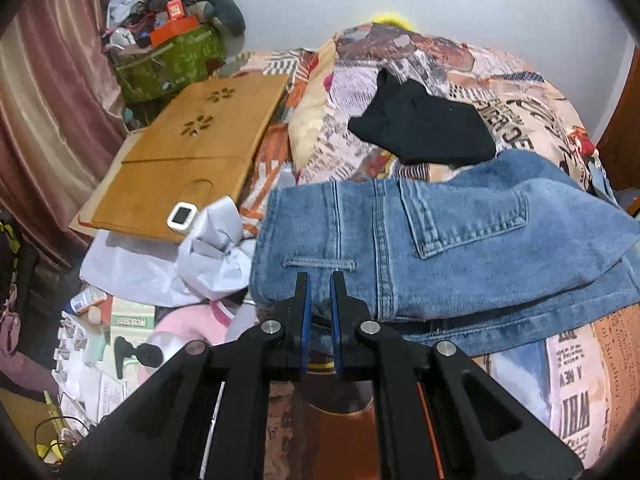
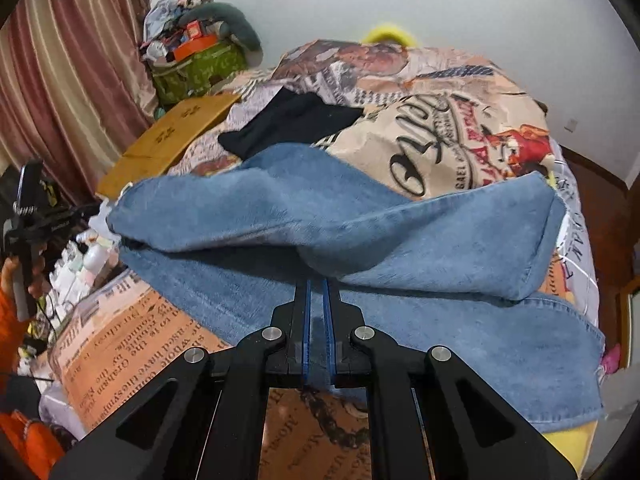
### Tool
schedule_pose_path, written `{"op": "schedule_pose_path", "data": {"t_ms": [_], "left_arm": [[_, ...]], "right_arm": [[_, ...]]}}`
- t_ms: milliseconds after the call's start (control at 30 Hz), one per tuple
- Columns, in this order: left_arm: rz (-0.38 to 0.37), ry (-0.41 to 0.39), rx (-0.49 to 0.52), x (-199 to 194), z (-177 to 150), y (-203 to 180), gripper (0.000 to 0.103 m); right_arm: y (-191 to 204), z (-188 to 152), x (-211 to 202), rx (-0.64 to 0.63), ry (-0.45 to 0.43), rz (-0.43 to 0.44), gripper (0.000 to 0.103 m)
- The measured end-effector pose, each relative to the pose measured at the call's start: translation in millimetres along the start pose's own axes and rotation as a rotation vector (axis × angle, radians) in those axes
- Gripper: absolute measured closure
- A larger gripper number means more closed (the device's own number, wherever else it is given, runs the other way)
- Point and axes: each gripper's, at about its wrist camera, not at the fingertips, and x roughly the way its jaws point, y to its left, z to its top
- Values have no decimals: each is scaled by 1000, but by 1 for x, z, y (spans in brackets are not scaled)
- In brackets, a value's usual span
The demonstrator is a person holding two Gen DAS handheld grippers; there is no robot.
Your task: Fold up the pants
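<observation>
- Left wrist view: I see the jeans [image 1: 440, 240] doubled over on the printed bedspread [image 1: 568, 380].
- My left gripper [image 1: 320, 280] pinches the denim near the waistband.
- My right gripper [image 2: 318, 284] clamps the leg fold.

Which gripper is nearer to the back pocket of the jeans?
Left. The left gripper grips the jeans at the waist, just below-left of the back pocket. The right gripper holds the leg part, pocket unseen there.
</observation>
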Motion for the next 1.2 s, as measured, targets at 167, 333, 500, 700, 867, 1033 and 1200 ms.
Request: {"op": "schedule_pose_path", "data": {"t_ms": [167,333,500,700,867,1033,1200], "left_arm": [[-18,-21,-3,-6,23,-7,91],[-32,-57,16,-8,51,-30,54],[-43,-75,-8,-4,81,-52,10],[-52,-59,8,15,117,-78,7],[-39,-32,28,38,139,-98,7],[-28,-18,61,61,152,-116,6],[-41,20,70,87,159,-128,6]], "right_arm": [[-20,14,-14,36,-39,-64,96],[-47,25,-24,85,-72,-153,59],[-82,38,-27,151,-111,-205,34],[-135,61,-13,225,-97,-275,34],[-177,77,9,289,-83,-290,34],[-218,87,40,424,-51,-250,34],[-243,96,76,478,-9,-265,34]]}}
